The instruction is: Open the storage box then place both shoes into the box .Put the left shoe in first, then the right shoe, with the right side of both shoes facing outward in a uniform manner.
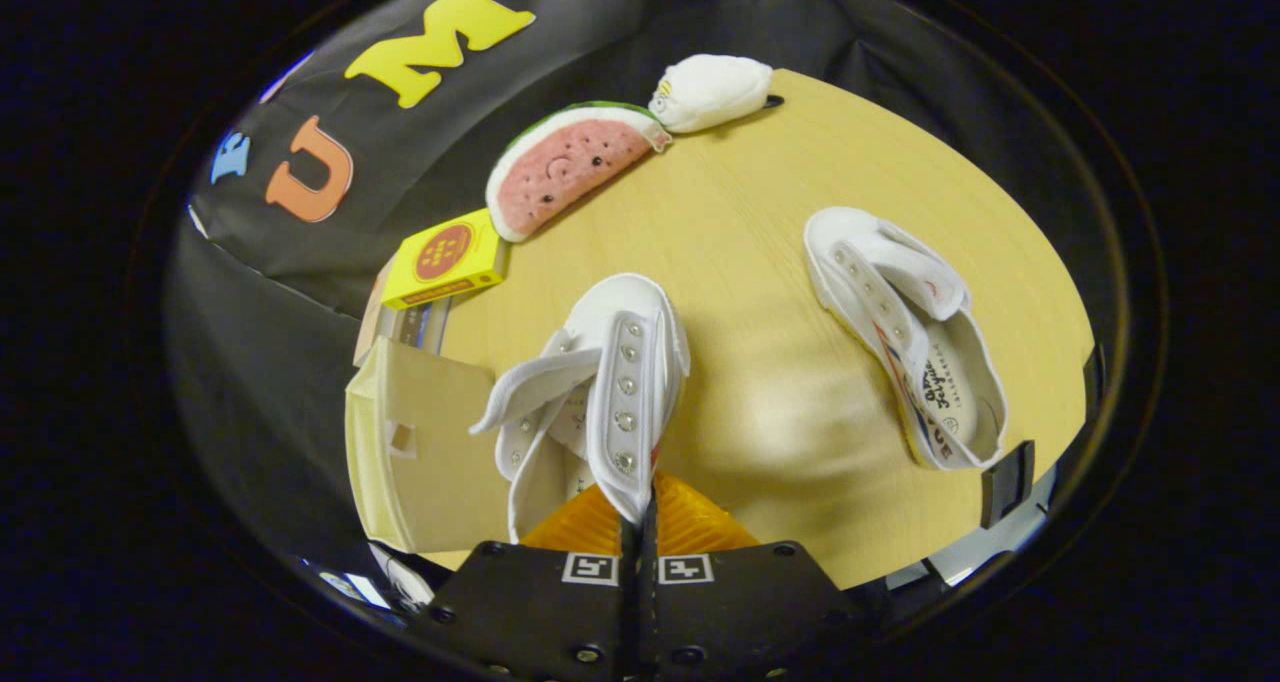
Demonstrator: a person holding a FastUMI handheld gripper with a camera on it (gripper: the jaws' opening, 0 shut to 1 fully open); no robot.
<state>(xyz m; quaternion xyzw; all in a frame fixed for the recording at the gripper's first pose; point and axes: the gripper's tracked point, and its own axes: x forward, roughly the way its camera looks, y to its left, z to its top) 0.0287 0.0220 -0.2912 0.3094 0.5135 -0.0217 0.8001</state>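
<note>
Now tool (640,527) clamped on shoe (610,382), toe pointing away from fingers

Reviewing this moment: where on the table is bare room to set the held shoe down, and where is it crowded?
The gripper is shut on one white shoe. Bare table lies between it and the second shoe, reaching back toward the watermelon plush and white plush. Crowded: beside the held shoe, where the storage box and yellow carton sit.

Layout of 2 shoes on the table (760,212).
The held shoe (600,382) lies left of the second shoe (905,332); the storage box (425,452) sits left of both.
</note>
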